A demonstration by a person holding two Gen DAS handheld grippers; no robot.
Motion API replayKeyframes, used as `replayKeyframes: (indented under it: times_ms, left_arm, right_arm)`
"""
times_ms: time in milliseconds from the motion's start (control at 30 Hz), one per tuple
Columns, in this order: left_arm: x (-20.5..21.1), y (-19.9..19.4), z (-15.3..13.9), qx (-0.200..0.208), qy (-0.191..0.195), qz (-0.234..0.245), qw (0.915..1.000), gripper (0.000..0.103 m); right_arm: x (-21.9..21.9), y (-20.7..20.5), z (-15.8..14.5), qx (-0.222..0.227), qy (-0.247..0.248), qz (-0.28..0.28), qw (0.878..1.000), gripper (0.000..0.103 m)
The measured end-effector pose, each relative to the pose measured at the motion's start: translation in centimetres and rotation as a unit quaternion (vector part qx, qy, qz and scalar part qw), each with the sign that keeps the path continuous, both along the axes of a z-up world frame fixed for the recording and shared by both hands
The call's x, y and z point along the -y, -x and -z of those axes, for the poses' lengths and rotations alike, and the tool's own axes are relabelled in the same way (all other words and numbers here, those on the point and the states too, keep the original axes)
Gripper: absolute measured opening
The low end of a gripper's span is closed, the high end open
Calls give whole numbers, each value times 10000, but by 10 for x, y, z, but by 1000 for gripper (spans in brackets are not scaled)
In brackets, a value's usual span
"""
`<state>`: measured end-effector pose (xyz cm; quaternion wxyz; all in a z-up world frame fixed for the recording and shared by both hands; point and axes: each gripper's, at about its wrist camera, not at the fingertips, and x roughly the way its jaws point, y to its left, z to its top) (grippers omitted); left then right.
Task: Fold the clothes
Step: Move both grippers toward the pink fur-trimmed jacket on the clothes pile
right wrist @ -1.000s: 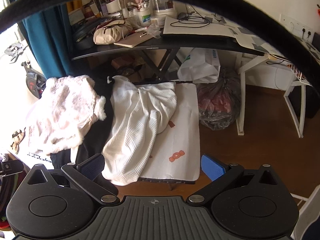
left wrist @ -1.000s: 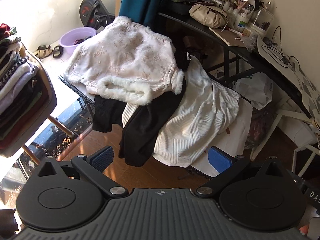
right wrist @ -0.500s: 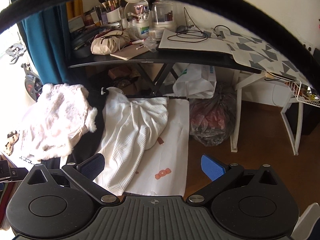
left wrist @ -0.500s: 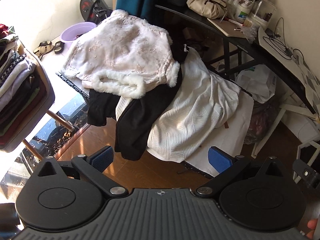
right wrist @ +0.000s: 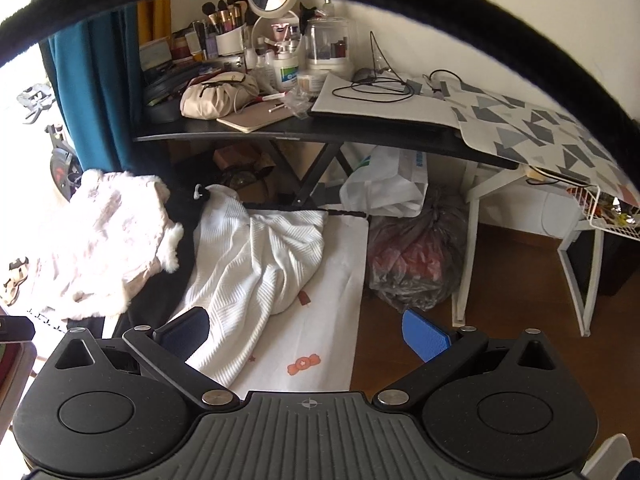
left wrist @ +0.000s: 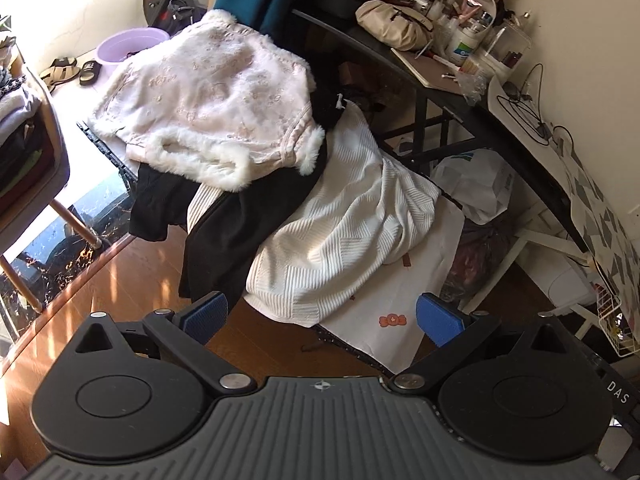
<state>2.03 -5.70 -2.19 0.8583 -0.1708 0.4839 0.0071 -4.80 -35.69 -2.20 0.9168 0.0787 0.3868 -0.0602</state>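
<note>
A heap of clothes lies on a low cloth-covered table (left wrist: 436, 276). On top at the far left is a pale pink fur-trimmed jacket (left wrist: 208, 92) (right wrist: 108, 236). Under it spreads a black garment (left wrist: 248, 220), and to the right a white ribbed knit garment (left wrist: 344, 216) (right wrist: 256, 256) hangs over the table's front edge. My left gripper (left wrist: 320, 316) hovers open above the floor, just short of the knit's hem. Open too, my right gripper (right wrist: 306, 330) hangs over the table's near end, with nothing between the blue pads (right wrist: 424, 334).
A black desk (right wrist: 320, 132) crowded with cosmetics, a beige bag (right wrist: 216, 94) and cables stands behind the table. Plastic bags (right wrist: 408, 264) sit under it. A chair with stacked folded clothes (left wrist: 20, 128) is at the left. A white rack (right wrist: 584, 264) stands at the right.
Both grippers have drawn back and tilted up: the clothes sit farther off and lower in the right view, with more of the desk showing. Nothing was taken hold of.
</note>
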Motion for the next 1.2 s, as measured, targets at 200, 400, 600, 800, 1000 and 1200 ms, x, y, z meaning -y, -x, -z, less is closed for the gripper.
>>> replayKeyframes:
  times_ms: [200,400,600,800,1000,1200]
  left_arm:
    - [-1,4,-6,193,-154,133,9996,103]
    - [-3,2,-8,255,-168,100,9995,103]
    - [-3,-1,-7,282,-427,19,9987,103]
    - [3,-2,-6,447,-408,87,9981,103]
    - [4,1,-8,684,-766,148,9946,103]
    - [-10,1,-5,910,-1174,199,9887,103]
  right_arm:
    - [18,1,7,-66,-414,245,9988,102]
    - [11,0,10,-139,-467,85,9988,102]
    - [6,-3,10,-140,-494,12,9987,102]
    - [14,-8,12,-59,-713,-79,9974,102]
    - [15,-20,14,74,-852,-207,9961,102]
    - [8,-34,18,263,-920,-220,9952,102]
